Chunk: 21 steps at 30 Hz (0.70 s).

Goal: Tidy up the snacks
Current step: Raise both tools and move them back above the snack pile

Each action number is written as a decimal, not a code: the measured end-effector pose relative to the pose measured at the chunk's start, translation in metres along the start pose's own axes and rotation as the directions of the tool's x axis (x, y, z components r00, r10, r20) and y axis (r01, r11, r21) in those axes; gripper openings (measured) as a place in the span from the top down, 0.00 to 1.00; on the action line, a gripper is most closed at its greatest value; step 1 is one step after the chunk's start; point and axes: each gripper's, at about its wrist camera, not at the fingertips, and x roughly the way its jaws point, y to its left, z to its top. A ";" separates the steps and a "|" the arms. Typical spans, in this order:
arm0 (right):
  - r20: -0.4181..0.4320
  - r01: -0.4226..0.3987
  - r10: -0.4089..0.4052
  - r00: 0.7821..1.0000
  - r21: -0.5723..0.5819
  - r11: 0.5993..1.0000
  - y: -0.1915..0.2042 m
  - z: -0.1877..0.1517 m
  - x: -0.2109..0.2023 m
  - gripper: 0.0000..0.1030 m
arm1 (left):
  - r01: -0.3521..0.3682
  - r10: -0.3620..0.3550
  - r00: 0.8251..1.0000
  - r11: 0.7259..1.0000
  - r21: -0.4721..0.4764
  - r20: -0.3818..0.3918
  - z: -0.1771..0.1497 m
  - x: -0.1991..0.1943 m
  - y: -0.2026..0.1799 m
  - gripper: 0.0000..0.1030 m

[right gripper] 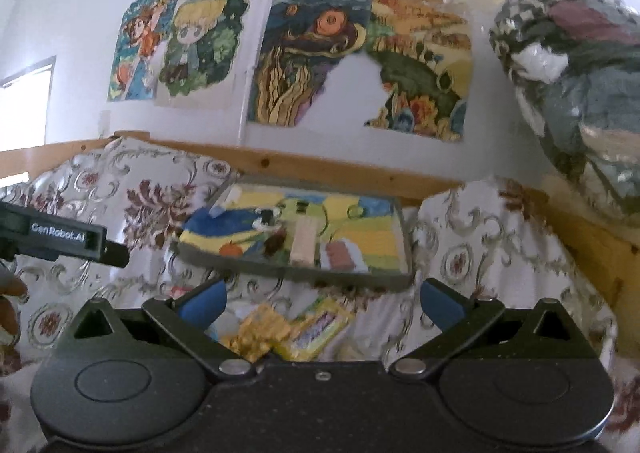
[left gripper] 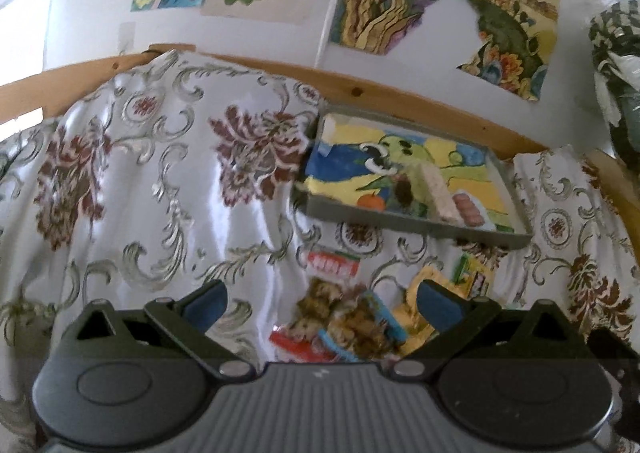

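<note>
Both claws, left (left gripper: 320, 307) and right (right gripper: 322, 303), gape above crinkly bright snack packets (left gripper: 344, 327).

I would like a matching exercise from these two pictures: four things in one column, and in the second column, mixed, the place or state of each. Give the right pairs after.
Things:
1. grey tray
2. pale wafer bar
3. left tongs
4. yellow snack packet

Places or states:
A. open, nothing held
B. on the flowered cloth, in front of the tray
C. lying inside the tray
D. by the wooden rail, below the wall paintings

Pairs: 1-D, 2-C, 3-A, 4-B
</note>
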 end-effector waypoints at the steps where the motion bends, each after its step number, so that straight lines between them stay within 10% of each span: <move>1: -0.007 -0.005 0.005 1.000 0.007 1.000 0.000 -0.003 -0.001 0.01 | -0.006 0.006 1.000 1.000 -0.002 -0.008 -0.004 0.001 0.001 0.00; 21: -0.208 -0.060 0.070 0.976 0.055 0.997 0.008 -0.041 0.011 0.01 | -0.058 0.064 0.994 0.996 0.070 -0.088 -0.048 0.008 0.007 0.00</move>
